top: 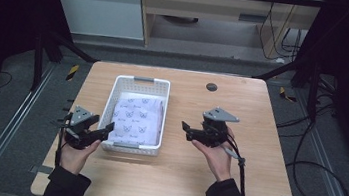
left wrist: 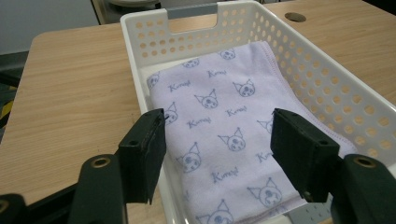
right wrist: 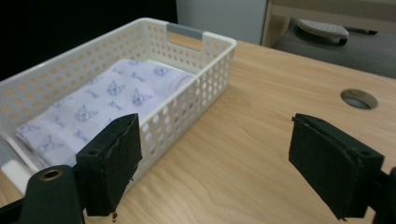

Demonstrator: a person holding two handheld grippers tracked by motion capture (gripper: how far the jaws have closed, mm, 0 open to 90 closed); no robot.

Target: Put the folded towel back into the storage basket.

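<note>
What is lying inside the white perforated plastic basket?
A folded lilac towel with printed cat faces lies flat inside the white perforated plastic basket. It covers most of the basket floor, so anything beneath it cannot be seen.

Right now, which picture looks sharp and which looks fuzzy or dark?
High view: dark round the edges, table evenly lit, slightly soft. Left gripper view: towel print crisp, near jaws softer. Right gripper view: basket fairly clear, black background behind it, jaws blurry.

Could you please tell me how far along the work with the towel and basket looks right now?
Done: the folded towel lies flat inside the white basket. In hand: nothing; the left hand-held gripper hovers open at the basket's near end, the right hand-held gripper open beside it. What remains, if anything, isn't evident.
</note>
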